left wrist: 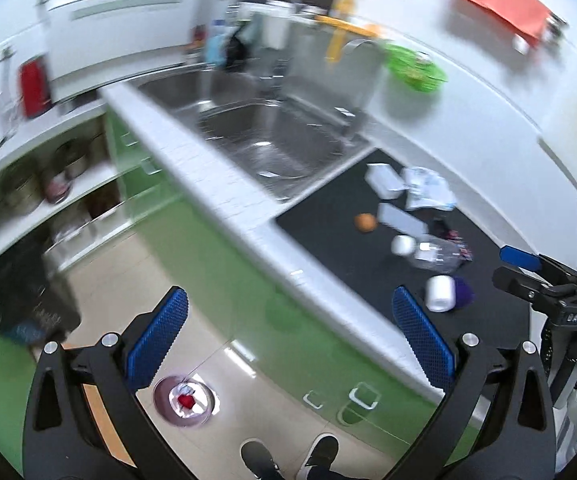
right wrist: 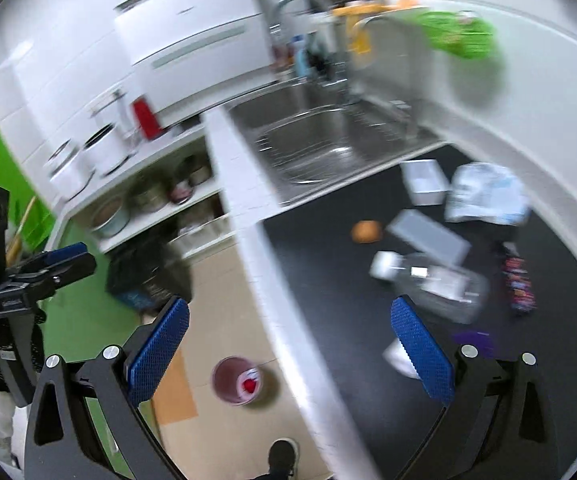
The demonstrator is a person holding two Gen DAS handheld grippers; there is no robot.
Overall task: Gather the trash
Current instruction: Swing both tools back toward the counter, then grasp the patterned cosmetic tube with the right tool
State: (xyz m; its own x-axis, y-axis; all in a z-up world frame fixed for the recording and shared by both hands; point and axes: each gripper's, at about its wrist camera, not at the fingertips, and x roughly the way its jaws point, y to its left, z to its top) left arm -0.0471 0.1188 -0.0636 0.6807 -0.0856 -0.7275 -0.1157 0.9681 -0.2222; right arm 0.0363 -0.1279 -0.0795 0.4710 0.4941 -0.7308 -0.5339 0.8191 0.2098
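- Lower left of the left wrist view: your left gripper hangs over the tiled floor, its blue pads spread wide and holding nothing.
- Just beside its left pad, on the floor, stands a small round bin with something red and white inside; bare tile lies open around it.
- At bottom centre your shoes stand close to the green cabinet fronts.
- The white counter edge runs diagonally from upper left to lower right, with the steel sink behind it.
- Right of the sink, a black mat carries the trash: a white box, a crumpled wrapper, an orange ball, a clear plastic bottle and a white roll, lying near one another.
- In the right wrist view, your right gripper straddles the counter edge, pads likewise wide apart and empty, the bottle just beyond the right pad.
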